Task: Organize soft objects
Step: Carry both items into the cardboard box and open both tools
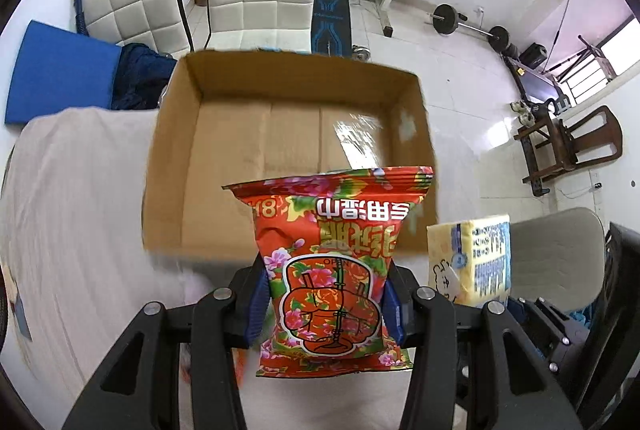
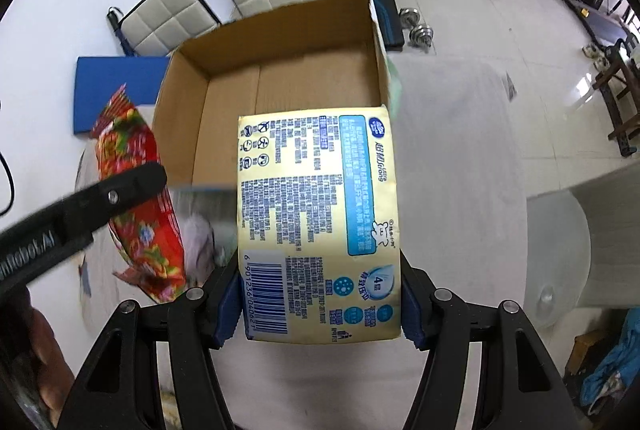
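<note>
while left gripper (image 1: 324, 304) pinches snack bag (image 1: 332, 270), right gripper (image 2: 318, 304) pinches tissue pack (image 2: 316, 222); box (image 1: 176, 158) ahead, seemingly empty.

Both pictures are bright with daylight from the window (image 1: 600, 66) on the right. The floor (image 1: 492, 134) shows glare. Fisheye bends the edges, dark corners. The box (image 1: 288, 134) rim looks blurred.

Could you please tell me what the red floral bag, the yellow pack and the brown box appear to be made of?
Red floral snack bag: glossy plastic film, judging by its crinkles and crimped seal. Pale yellow tissue pack: probably thin printed plastic wrap with a slight sheen. Open brown box: matte corrugated cardboard, creased, with shiny tape on its floor.
</note>
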